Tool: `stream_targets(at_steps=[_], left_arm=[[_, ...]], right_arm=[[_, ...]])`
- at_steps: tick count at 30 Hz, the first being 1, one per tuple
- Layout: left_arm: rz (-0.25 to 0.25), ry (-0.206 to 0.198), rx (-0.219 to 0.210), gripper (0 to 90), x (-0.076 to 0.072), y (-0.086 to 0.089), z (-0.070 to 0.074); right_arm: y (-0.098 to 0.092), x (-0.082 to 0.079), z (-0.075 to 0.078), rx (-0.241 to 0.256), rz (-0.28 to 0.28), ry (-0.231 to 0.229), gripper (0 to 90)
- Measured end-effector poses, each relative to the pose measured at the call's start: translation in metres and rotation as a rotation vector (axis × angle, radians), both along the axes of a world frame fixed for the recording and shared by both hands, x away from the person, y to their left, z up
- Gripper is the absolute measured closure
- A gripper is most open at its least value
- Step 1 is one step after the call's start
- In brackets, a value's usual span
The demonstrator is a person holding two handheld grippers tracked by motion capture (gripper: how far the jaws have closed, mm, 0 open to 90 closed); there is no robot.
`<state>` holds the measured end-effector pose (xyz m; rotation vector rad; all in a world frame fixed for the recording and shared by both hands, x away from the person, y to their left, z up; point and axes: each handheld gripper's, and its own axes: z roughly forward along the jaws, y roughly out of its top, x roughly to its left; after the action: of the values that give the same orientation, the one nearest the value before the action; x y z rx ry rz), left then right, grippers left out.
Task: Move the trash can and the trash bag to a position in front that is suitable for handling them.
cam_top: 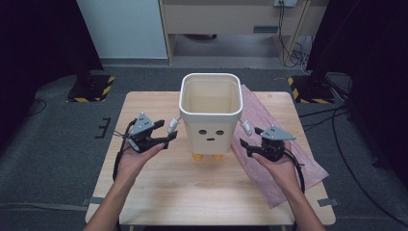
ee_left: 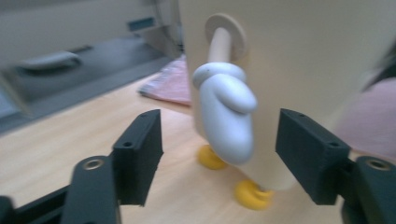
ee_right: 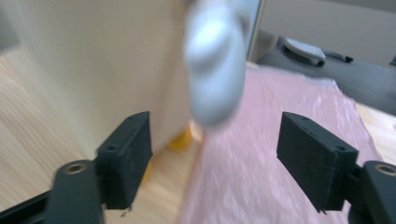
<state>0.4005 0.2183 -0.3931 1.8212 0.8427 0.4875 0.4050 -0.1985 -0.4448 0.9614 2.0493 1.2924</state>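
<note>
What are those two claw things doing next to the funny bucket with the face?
A person holds a claw-like gripper in each hand at a wooden table. Between them stands a cream bin with a little face, yellow feet and small mitten-shaped arms. The left gripper and the right gripper are both open, each lined up with one mitten arm, not yet clamped on it. A pink cloth lies beside and partly under the bin.
</note>
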Motion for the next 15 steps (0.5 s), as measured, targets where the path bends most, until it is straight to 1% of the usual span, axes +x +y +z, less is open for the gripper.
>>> stream_targets(at_steps=[1, 2, 3, 4, 5, 6, 7, 8, 9, 10, 11, 12, 14, 15], left_arm=[[0.011, 0.000, -0.001, 27.4, 0.000, 0.003, 0.004], [0.017, -0.005, 0.016, 25.5, 0.001, 0.007, 0.009], [0.020, -0.008, 0.024, 22.8, 0.003, 0.010, 0.013], [0.020, -0.008, 0.024, 20.2, 0.003, 0.010, 0.013], [0.021, 0.000, 0.027, 18.6, 0.011, 0.016, 0.022], [0.021, 0.000, 0.027, 17.8, 0.011, 0.016, 0.022], [0.023, 0.000, 0.038, 17.8, 0.015, 0.018, 0.026], [0.024, 0.007, 0.059, 16.0, 0.026, 0.021, 0.033], [0.022, 0.010, 0.062, 15.3, 0.031, 0.022, 0.036], [0.022, 0.010, 0.062, 15.3, 0.031, 0.022, 0.036], [0.017, 0.015, 0.080, 14.9, 0.043, 0.022, 0.041], [0.023, 0.014, 0.086, 14.6, 0.050, 0.023, 0.043], [0.029, 0.023, 0.070, 14.0, 0.062, 0.023, 0.046], [0.028, 0.027, 0.074, 14.0, 0.068, 0.023, 0.047]], right_arm=[[-0.001, -0.001, -0.005, -0.011, -0.010, 0.009, 23.8], [-0.003, -0.001, -0.010, -0.014, -0.010, 0.016, 22.1], [-0.004, -0.001, -0.015, -0.010, -0.013, 0.024, 20.9], [-0.004, -0.001, -0.015, -0.010, -0.013, 0.024, 20.9], [-0.004, 0.001, -0.021, -0.014, -0.017, 0.044, 18.7], [-0.004, 0.001, -0.021, -0.014, -0.017, 0.044, 18.7], [-0.003, 0.003, -0.023, -0.011, -0.023, 0.052, 18.4], [0.000, 0.005, -0.026, -0.016, -0.026, 0.055, 18.0], [0.002, 0.007, -0.027, -0.021, -0.029, 0.049, 18.0], [0.002, 0.007, -0.027, -0.021, -0.029, 0.049, 18.0], [0.005, 0.008, -0.030, -0.006, -0.042, 0.049, 16.6], [0.006, 0.009, -0.031, -0.008, -0.048, 0.055, 16.3], [0.007, 0.010, -0.033, -0.009, -0.055, 0.056, 16.3], [0.007, 0.010, -0.035, -0.022, -0.058, 0.054, 16.2]])
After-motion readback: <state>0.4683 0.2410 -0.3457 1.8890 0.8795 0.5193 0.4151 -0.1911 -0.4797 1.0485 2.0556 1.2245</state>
